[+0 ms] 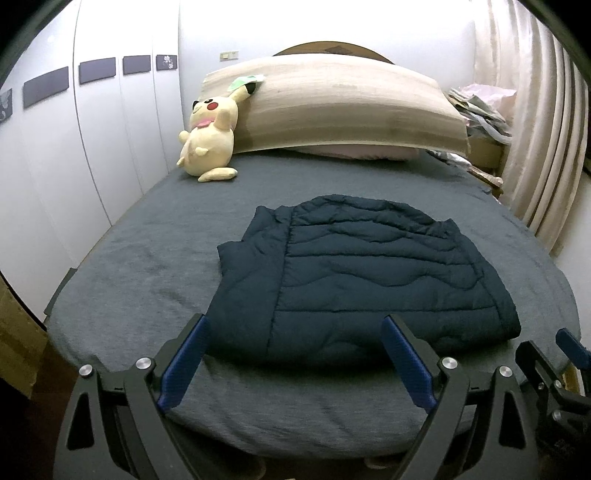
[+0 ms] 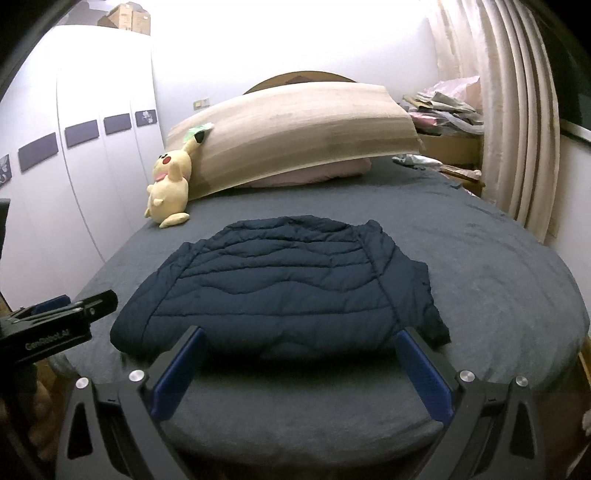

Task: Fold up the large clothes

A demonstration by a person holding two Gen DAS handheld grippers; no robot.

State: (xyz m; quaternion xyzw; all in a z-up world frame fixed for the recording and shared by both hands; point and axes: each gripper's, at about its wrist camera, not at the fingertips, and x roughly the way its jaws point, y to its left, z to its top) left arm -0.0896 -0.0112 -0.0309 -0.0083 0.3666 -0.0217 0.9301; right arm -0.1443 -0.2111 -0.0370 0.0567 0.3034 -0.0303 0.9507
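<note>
**Quilted jacket laid flat on a grey bed, both grippers empty at the near edge**

Grey bedding covers the bed (image 1: 147, 266), which fills most of both views; its near edge curves just under the two grippers. At that edge the left gripper (image 1: 295, 362) hovers with its blue-padded fingers (image 1: 184, 362) wide apart, nothing between them. Beside it, the right gripper (image 2: 301, 373) is the same: fingers (image 2: 424, 376) spread, holding nothing, above the bare sheet just short of the garment.

Just beyond the fingertips lies the dark navy quilted jacket (image 1: 369, 269), flat on the bedding, roughly in the middle of the bed. Its hem is nearest, its shoulders and collar point far toward the headboard, so the long axis runs near to far. One sleeve is folded in along the left side in the left wrist view.

Farther back on the left, a yellow plush toy (image 1: 210, 140) leans against a long beige cushion (image 1: 351, 107) lying across the head of the bed. White wardrobe doors (image 1: 92, 147) line the left wall; pale curtains (image 1: 535, 129) hang on the right, with a heap of fabric and papers (image 1: 480, 107) on a wooden shelf beside them. In the right wrist view, cardboard boxes (image 2: 129, 16) sit on top of the wardrobe, contents unseen.
</note>
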